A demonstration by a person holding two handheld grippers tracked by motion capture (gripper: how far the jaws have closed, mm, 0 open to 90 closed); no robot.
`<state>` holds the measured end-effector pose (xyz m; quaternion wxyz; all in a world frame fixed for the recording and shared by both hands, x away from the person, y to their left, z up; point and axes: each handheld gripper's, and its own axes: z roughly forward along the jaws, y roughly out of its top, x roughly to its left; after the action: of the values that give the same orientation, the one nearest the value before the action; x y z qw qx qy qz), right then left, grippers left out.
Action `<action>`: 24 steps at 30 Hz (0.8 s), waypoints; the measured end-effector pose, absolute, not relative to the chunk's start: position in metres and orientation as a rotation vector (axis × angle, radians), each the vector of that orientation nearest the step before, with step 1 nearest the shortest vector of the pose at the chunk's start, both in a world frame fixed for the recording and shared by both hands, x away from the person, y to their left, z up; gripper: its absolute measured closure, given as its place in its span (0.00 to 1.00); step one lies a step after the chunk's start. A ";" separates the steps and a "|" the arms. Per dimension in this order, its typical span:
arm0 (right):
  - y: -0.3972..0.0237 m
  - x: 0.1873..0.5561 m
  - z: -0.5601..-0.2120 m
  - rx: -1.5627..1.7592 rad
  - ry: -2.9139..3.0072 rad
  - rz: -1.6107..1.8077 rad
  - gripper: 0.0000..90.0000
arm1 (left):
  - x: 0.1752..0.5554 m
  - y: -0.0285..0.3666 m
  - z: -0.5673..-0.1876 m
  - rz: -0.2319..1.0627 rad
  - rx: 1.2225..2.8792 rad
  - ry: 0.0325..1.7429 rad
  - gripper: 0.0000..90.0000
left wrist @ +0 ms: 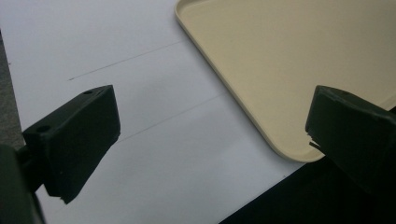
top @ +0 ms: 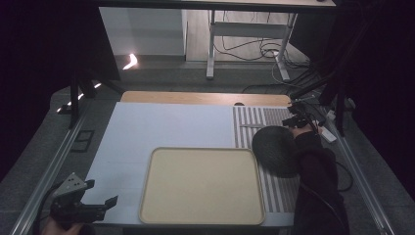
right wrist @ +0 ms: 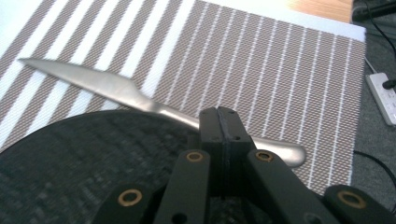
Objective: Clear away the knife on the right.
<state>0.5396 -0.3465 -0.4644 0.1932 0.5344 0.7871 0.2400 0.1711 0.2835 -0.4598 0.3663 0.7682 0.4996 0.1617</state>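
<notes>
Right gripper view: right gripper (right wrist: 223,126) clamped on knife (right wrist: 112,88) handle; left gripper (left wrist: 210,135) wide open, empty.

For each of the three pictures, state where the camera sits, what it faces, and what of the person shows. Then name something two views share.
High view: above the person's side, looking forward and down on the table; left claw, dark right sleeve.
Left gripper view: on the left claw, open, facing the white sheet and tray corner.
Right gripper view: on the right claw, shut over a dark round mat, facing a knife on the striped mat.
Shared: the beige tray, high and left.
</notes>
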 end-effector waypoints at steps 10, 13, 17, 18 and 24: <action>-0.358 0.554 -0.480 1.541 2.136 0.613 1.00 | 0.171 0.283 -0.460 0.410 1.978 1.293 0.04; -0.365 0.557 -0.487 1.570 2.120 0.600 1.00 | 0.171 0.283 -0.460 0.410 1.979 1.296 0.04; -0.372 0.560 -0.492 1.591 2.102 0.615 1.00 | 0.171 0.283 -0.460 0.410 1.981 1.297 0.04; -0.373 0.561 -0.493 1.590 2.097 0.614 1.00 | 0.171 0.283 -0.460 0.410 1.981 1.297 0.04; -0.374 0.561 -0.495 1.552 2.131 0.539 1.00 | 0.171 0.283 -0.460 0.410 1.983 1.296 0.04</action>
<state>0.5606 -0.3739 -0.4955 0.2234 0.5623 0.7719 0.1954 0.1711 0.2826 -0.4602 0.3605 0.7694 0.5027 0.1593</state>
